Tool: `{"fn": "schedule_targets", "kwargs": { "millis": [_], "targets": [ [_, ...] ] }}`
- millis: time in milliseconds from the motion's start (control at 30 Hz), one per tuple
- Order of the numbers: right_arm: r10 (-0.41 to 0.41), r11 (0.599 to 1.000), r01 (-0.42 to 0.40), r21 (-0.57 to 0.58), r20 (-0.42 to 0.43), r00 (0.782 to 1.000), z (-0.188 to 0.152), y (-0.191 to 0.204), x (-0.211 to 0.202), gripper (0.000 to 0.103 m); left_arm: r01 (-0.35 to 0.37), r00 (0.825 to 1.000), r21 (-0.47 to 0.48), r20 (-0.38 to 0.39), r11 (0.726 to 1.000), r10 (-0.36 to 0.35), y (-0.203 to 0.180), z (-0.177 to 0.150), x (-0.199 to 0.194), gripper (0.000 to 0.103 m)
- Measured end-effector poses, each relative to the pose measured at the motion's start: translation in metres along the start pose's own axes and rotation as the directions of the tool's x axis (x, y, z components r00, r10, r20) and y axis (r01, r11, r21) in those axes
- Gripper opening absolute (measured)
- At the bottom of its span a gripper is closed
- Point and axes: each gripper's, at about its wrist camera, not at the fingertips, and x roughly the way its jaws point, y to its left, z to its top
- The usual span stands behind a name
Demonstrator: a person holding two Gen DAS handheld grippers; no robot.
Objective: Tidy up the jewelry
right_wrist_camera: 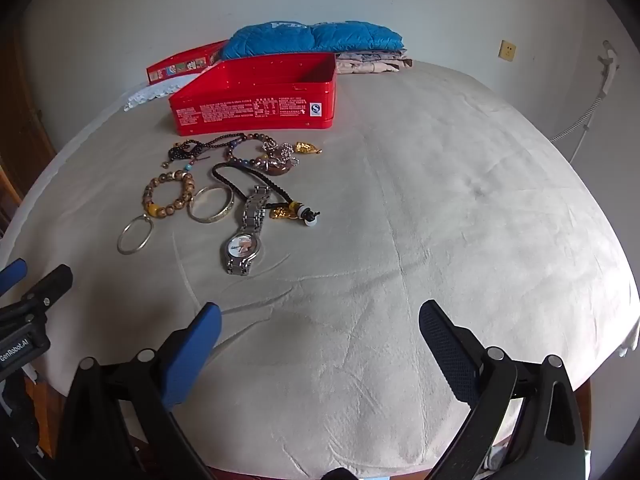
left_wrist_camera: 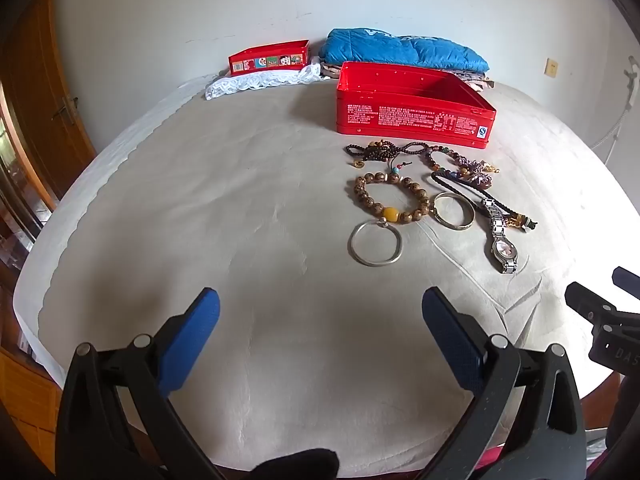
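Left gripper (left_wrist_camera: 320,308) held low over the near part of the bed (left_wrist_camera: 240,240), pointing forward, fingers wide apart, nothing between them. Right gripper (right_wrist_camera: 320,320) level beside it, same pose, fingers also spread and holding nothing. Jewelry lying in a loose group on the bed, well ahead of both tools: silver ring bangle (left_wrist_camera: 375,243) nearest, touching a wooden bead bracelet (left_wrist_camera: 391,199), then a wide bangle (left_wrist_camera: 454,212) and a watch (right_wrist_camera: 244,238). Just behind the group, 1 open red tin (left_wrist_camera: 412,104). Farther back, 1 small red tin (left_wrist_camera: 270,57) and blue folded bedding (left_wrist_camera: 400,52).
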Motion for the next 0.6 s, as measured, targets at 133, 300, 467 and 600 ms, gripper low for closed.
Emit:
{"fn": "schedule_targets", "kwargs": {
  "millis": [133, 300, 467, 600],
  "targets": [
    [0.002, 1.000, -0.002, 0.002, 0.004, 1.000, 0.0010, -0.0013, -0.0012, 0.099, -0.002, 1.000, 0.002, 0.001, 1.000, 0.002, -0.0001, 0.0000, 0.0000, 0.100],
    [-0.004, 1.000, 0.004, 0.002, 0.007, 1.000, -0.0015, 0.0009, -0.0015, 0.099, -0.002, 1.000, 0.006, 0.005, 1.000, 0.002, 0.0003, 0.0003, -0.0007, 0.100],
    [0.001, 1.000, -0.001, 0.002, 0.005, 1.000, -0.0011, -0.0007, -0.0016, 0.099, -0.001, 1.000, 0.005, 0.002, 1.000, 0.001, -0.0013, 0.0005, 0.0018, 0.100],
    [-0.001, 1.000, 0.001, 0.002, 0.003, 1.000, -0.0002, 0.0008, 0.0004, 0.099, -0.003, 1.000, 0.006, 0.000, 1.000, 0.003, -0.0031, 0.0004, 0.0033, 0.100]
  ]
}}
